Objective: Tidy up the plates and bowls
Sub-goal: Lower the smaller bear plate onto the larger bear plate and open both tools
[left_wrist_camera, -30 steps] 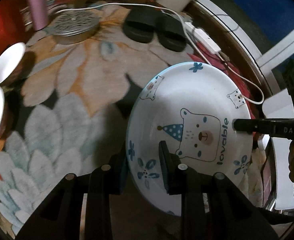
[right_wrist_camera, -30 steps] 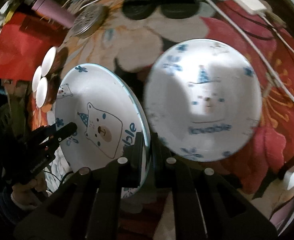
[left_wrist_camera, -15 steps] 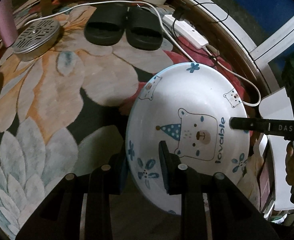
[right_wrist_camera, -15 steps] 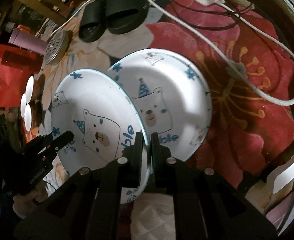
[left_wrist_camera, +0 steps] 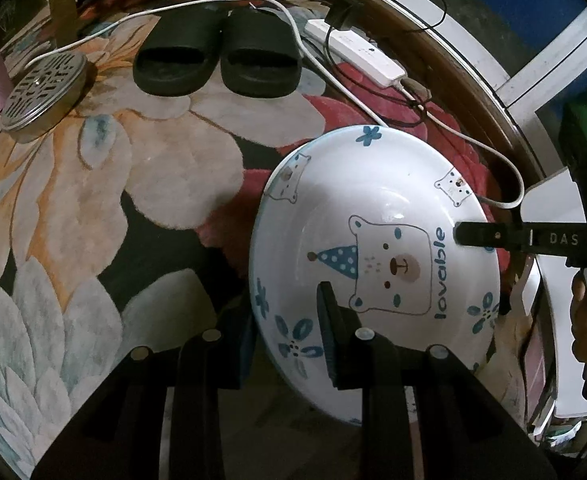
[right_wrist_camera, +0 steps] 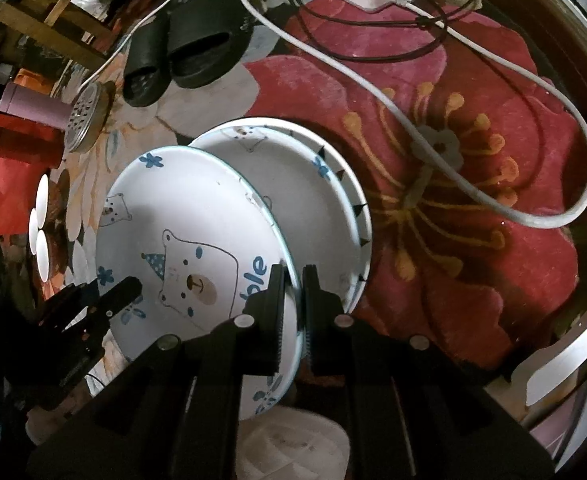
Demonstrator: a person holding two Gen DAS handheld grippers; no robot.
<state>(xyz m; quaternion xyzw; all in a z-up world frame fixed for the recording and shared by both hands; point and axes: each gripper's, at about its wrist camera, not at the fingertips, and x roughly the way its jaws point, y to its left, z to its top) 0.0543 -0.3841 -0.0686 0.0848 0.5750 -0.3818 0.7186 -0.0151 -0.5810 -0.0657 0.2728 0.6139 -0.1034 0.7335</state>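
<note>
You have the bear plate (left_wrist_camera: 377,264) pinched at opposite rim edges, left claw (left_wrist_camera: 289,344) and right claw (right_wrist_camera: 293,300) both clenched on it, tilted in the air just above and partly over the plate stack (right_wrist_camera: 333,200) on the floral rug (right_wrist_camera: 473,240). Judge it stiff, glazed, slick and breakable, so keep to the rim. The stack's count and near edge are hidden behind the held plate.

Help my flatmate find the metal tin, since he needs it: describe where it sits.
Start at the big flower-patterned rug and find the pair of black slippers. Just left of them lies a round, shallow metal tin; unlike the white plates, it is silver-grey with a perforated lid.
</note>
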